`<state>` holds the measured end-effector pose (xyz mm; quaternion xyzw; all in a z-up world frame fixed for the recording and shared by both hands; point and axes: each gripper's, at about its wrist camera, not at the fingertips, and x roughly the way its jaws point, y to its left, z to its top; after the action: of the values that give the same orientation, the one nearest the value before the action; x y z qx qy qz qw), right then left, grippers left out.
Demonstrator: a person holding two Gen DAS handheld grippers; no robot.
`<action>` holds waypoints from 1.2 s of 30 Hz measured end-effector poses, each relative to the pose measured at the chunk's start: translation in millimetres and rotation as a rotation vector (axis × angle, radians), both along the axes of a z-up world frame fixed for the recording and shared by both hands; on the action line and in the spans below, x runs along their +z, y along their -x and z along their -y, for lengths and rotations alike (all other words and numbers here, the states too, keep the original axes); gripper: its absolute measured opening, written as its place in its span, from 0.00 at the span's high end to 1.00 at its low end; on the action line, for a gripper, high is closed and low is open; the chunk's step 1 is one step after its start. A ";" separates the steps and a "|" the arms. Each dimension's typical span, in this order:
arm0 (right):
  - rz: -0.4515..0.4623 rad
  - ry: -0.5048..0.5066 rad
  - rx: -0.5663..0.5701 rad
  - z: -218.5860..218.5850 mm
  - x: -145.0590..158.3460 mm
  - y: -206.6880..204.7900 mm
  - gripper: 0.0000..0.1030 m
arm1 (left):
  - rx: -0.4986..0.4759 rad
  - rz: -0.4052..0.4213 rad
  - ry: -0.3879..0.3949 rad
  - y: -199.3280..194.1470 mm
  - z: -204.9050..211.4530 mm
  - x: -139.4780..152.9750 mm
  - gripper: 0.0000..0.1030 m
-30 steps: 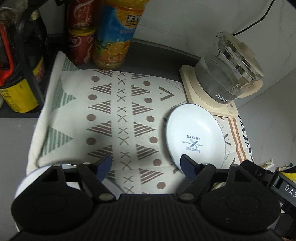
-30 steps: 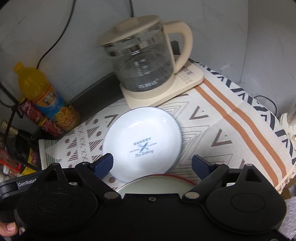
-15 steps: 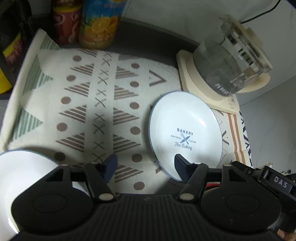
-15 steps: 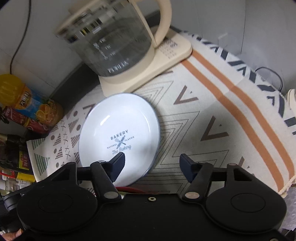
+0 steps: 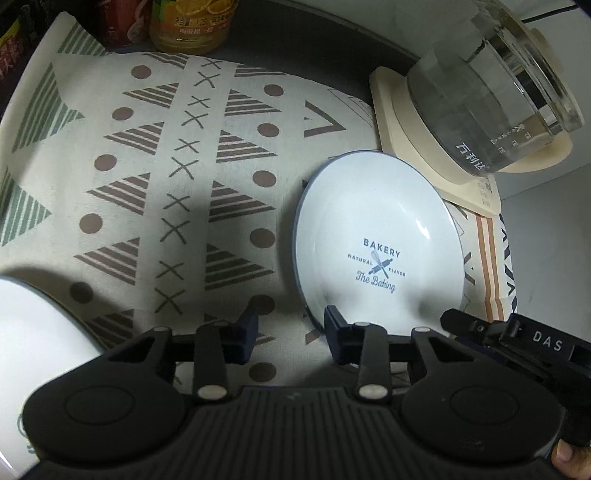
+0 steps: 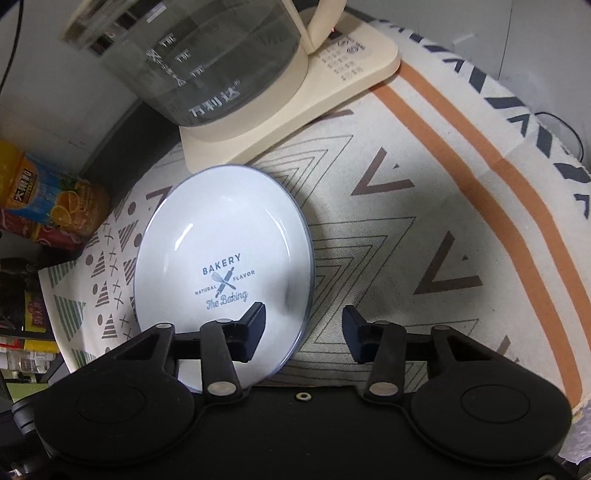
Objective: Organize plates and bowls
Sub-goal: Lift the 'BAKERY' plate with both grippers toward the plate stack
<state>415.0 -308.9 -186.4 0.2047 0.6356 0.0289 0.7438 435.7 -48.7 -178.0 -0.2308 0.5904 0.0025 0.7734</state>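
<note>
Here the left gripper (image 5: 290,328) points steeply down at the patterned cloth (image 5: 155,192), its jaws closing and partly apart. The plate's near left rim lies between the two fingers: the right finger (image 5: 334,325) is over the inside of the white plate (image 5: 380,236), the left finger over bare cloth just beside the rim. The pads do not appear to press on the rim. At the lower left of that view, beside the left finger, shows part of a second white dish (image 5: 33,332).

The right gripper (image 6: 304,325) points down likewise, jaws closing and partly apart. Its left finger (image 6: 255,325) is over the inside of the plate (image 6: 221,236), near the printed "BAKERY" mark, and its right finger is over cloth (image 6: 424,221) just outside the plate's right rim. That rim runs between the two fingers; no clamping is visible.

Beyond the fingers, just past the plate's far rim, stands a glass kettle (image 6: 207,62) on a cream base (image 6: 332,88). Farther to the left, at the cloth's far edge, are an orange drink bottle (image 5: 192,26) and a red can (image 6: 40,230).

At the lower right of the left view, a fingertip (image 5: 570,458) shows behind the gripper body.
</note>
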 end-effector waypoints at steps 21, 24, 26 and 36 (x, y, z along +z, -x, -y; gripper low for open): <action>-0.039 -0.132 0.159 7.1 -23.3 -18.9 0.86 | 0.050 -0.010 0.051 -11.8 11.6 -18.7 0.86; -0.025 -0.156 0.179 9.3 -20.9 -19.8 0.88 | 0.055 -0.006 0.053 -10.8 11.1 -18.6 0.87; 0.010 -0.168 0.202 9.9 -12.8 -19.2 0.89 | 0.070 -0.004 0.056 -8.9 10.5 -16.8 0.88; 0.084 -0.177 0.193 8.7 10.4 -16.1 0.88 | 0.056 0.062 0.058 -3.7 4.9 3.4 0.89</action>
<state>431.1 -317.7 -176.0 0.2060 0.6155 0.1649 0.7427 439.4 -53.6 -174.6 -0.2697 0.5592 0.0001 0.7839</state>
